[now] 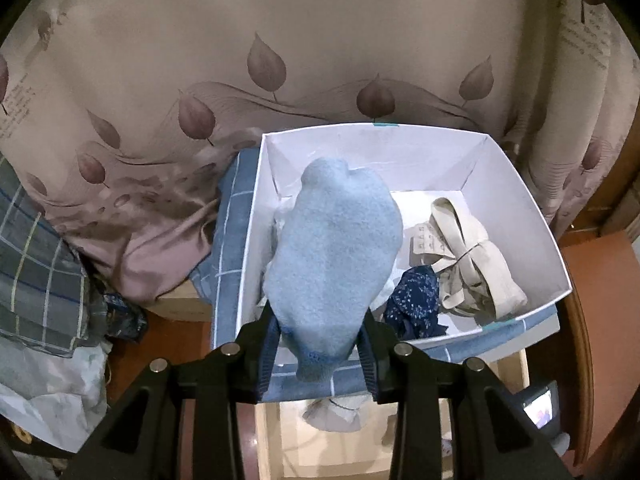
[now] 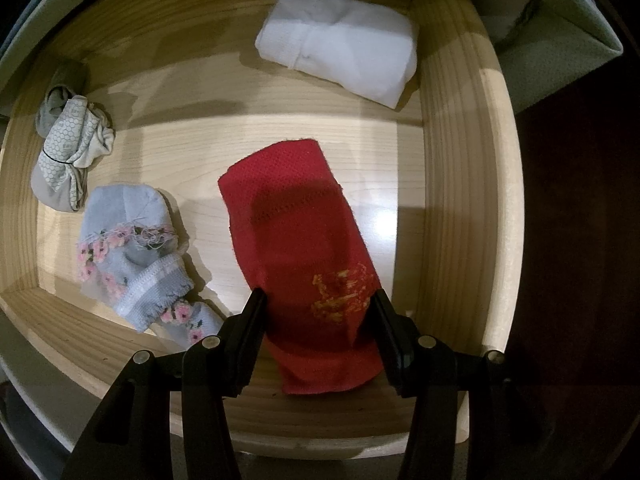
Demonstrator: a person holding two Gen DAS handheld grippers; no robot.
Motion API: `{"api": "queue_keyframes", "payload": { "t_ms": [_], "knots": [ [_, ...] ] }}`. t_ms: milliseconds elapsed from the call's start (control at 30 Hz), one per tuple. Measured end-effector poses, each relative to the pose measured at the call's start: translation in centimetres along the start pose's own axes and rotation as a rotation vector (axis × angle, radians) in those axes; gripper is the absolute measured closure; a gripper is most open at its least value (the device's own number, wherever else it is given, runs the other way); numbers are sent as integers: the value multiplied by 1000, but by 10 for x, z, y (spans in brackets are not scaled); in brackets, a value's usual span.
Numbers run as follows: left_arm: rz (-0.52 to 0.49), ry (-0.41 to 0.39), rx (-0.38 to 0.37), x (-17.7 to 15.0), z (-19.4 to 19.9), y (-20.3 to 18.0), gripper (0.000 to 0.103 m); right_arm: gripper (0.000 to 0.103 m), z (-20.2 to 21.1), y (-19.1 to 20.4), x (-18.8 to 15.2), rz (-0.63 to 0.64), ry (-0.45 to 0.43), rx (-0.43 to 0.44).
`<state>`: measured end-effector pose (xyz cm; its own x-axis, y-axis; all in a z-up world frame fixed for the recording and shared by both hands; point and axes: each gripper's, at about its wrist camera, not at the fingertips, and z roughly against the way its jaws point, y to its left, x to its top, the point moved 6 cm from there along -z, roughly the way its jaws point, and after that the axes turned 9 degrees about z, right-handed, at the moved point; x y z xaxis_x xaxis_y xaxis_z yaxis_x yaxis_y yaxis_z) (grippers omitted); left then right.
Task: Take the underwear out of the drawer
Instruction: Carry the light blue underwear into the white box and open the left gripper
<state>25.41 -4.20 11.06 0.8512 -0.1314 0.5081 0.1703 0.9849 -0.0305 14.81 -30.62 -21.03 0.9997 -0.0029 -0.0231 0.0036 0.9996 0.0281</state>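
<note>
The left gripper [image 1: 320,344] clamps a blue piece [image 1: 334,248] above the white box [image 1: 516,200], likely to drop it. The right gripper [image 2: 318,316] pinches a red piece [image 2: 304,248] over the drawer [image 2: 452,168] floor, likely next out

- The light blue garment [image 1: 334,256] hides much of the white box [image 1: 520,200] floor and a pale cloth under it.
- The printed text on the curtain [image 1: 280,20] is cut off by the top edge, too small to read.
- The red cloth [image 2: 304,248] covers the drawer [image 2: 456,160] floor beneath; its yellow mark [image 2: 344,296] is perhaps embroidery, illegible.
- The drawer's near corners run out of view.
</note>
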Motion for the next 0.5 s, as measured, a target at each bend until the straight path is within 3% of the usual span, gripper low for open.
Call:
{"api": "queue_keyframes", "payload": {
  "t_ms": [267,500],
  "knots": [
    [-38,23,19,-2,-22,-14,64,55,1,0,-2,1,-2,1],
    [-69,2,41,-4,-19,-16,57,55,2,1,-2,-1,-3,1]
  ]
}}
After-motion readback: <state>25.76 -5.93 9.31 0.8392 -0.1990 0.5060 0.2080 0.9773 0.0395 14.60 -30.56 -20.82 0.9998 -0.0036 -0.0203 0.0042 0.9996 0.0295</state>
